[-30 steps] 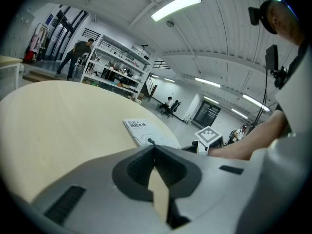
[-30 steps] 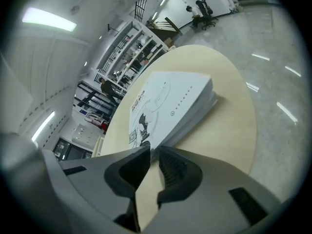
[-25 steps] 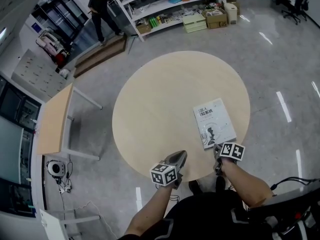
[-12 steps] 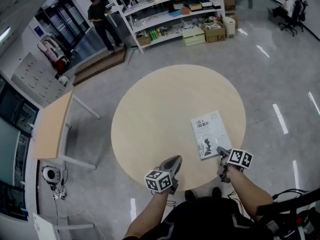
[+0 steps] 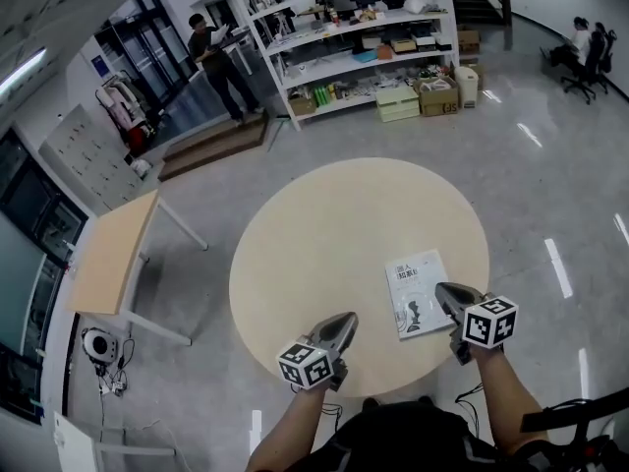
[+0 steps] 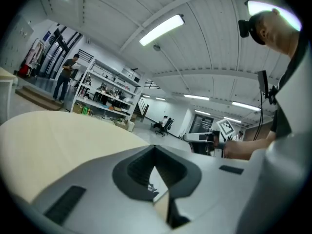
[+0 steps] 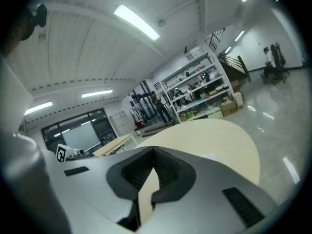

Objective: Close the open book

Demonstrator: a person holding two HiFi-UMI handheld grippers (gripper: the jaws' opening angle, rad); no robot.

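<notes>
Book (image 5: 418,296) untouched; right fingers (image 7: 170,170) newly together

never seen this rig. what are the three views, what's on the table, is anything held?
There is no robot here: a person holds a hand-operated gripper in each hand. The head view comes from a camera on the person's head, looking steeply down. It shows the left gripper at the left and the right gripper at the right. The other two views come from cameras riding on each gripper, looking along its grey fingers. On the round table lies one book, closed, cover up, just by the right gripper. Nothing is held. Both pairs of fingers are together with nothing between them, and the right ones have just closed.
</notes>
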